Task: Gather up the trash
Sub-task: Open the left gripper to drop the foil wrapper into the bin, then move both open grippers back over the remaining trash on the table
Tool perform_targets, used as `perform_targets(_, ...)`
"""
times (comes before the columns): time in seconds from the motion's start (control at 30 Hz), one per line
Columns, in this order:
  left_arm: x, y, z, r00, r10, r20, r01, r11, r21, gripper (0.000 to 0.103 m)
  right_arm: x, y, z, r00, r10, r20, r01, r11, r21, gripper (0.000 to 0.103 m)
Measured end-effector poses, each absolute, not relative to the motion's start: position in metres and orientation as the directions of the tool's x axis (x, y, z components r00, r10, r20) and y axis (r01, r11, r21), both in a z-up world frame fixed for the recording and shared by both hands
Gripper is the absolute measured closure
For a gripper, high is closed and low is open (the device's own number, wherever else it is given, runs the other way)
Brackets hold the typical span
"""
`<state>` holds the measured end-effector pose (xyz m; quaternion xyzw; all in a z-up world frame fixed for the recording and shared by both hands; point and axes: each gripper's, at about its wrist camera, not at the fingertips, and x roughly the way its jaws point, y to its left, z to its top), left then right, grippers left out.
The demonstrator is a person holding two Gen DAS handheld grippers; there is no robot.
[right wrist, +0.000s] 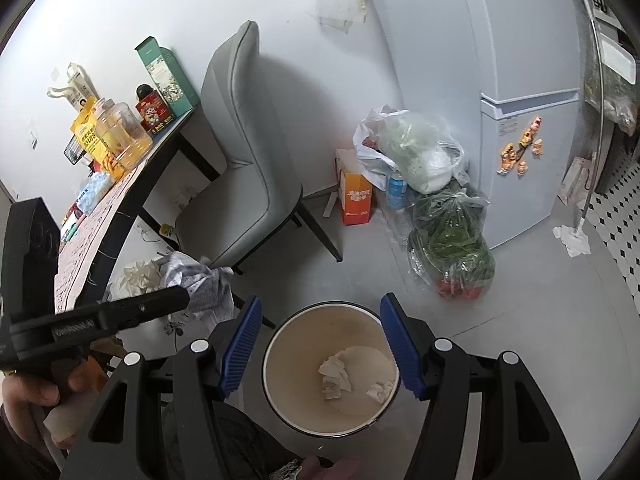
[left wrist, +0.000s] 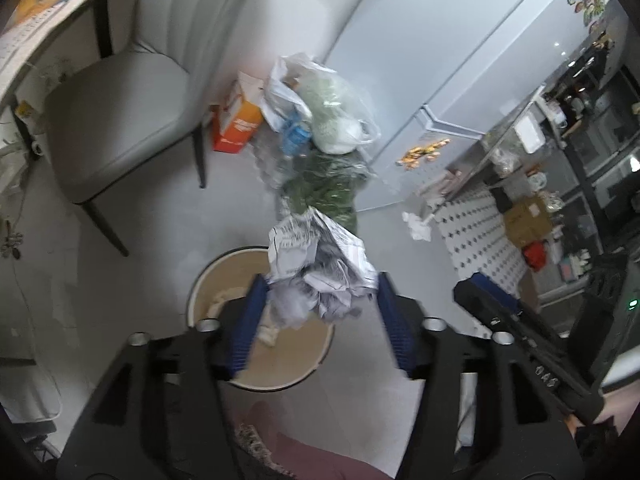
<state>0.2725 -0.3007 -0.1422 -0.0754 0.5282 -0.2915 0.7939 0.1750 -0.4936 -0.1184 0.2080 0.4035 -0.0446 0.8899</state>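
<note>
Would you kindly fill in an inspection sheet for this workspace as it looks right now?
Surface: pale grey floor, tiled patch at right.
Job's things: crumpled paper held over the bin; bin holds white scraps; a tissue lies by the fridge.
Clutter: bags, greens, orange box.
Grippers: left gripper shut on the paper; right gripper open, empty.
Cables: thin wire under the table.
Surroundings: chair, crowded table.

Soft, even indoor light is filling both views; the chair (right wrist: 244, 152) is casting a shadow toward two o'clock, edges are bending and darkening, and the crumpled paper (left wrist: 320, 268) is perhaps blurring slightly.
</note>
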Motion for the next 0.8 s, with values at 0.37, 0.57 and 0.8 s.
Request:
perform_targets(0.37, 0.270, -0.246, -0.109, 0.365, -0.536, -0.761, 0.366, 0.834, -0.413, 0.015, 0.175, -0.477, -0.113, 0.673, 0.117, -0.730, 0.211, 0.916, 0.341, 0.042)
perform_targets(0.57, 0.257, -0.191, -0.078, 0.480, -0.460, -0.747, 0.302, 0.886, -0.352, 0.010, 0.177, -0.447, -0.100, 0.684, 0.135, -0.717, 0.157, 0.933, 0.325, 0.026)
perform_targets(0.8, 0.228, -0.121, -0.043, 0.609, -0.382, -0.695, 0.207, 0.923, -0.326, 0.007, 0.181, -0.410, -0.081, 0.702, 0.147, -0.697, 0.105, 0.946, 0.305, 0.008)
